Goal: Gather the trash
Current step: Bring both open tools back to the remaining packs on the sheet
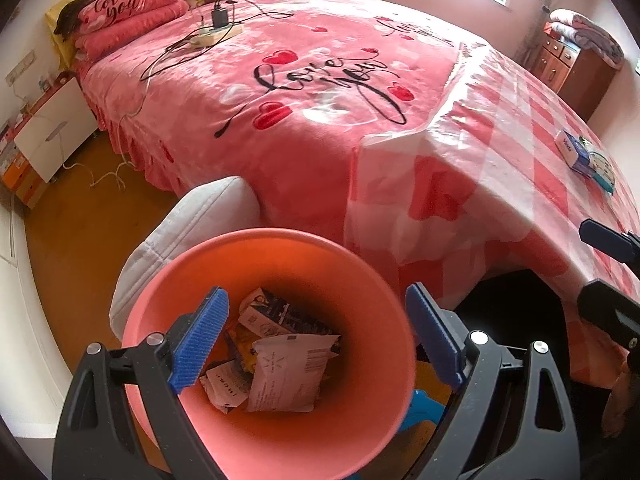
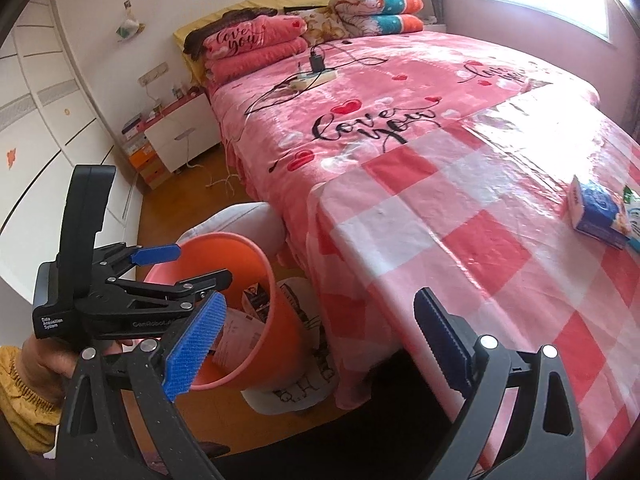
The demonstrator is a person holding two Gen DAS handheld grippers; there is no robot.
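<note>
**Both grippers empty over the bin, cartons still on the tabletop**

So from my left gripper (image 1: 316, 336) cam I'm looking straight down into the pink trash bin (image 1: 360, 280). Jaws are spread wide with nothing between them, and the bin sits right under them on the floor. Inside there's a white crumpled wrapper (image 1: 286, 376), a dark printed carton (image 1: 276, 314) and some yellow packaging underneath.

My right gripper (image 2: 316, 340) is the same deal, jaws wide, holding nothing, hanging over the edge of the checked pink-and-white tabletop (image 2: 460, 248). In that view the left gripper (image 2: 188, 266) shows up above the bin's (image 2: 256, 264) rim, with the hand (image 2: 44, 360) and a yellow sleeve (image 2: 20, 400) behind it.

Remaining trash: a blue-and-white carton (image 2: 596, 212) lying on the tabletop far right, with a 2nd packet (image 2: 632, 216) touching it, cut off by the frame edge. Also visible in the left cam (image 1: 576, 150).

Behind all that is the bed with the pink "Love you" blanket (image 1: 280, 92) and a power strip (image 1: 216, 34) with cables on it.
</note>
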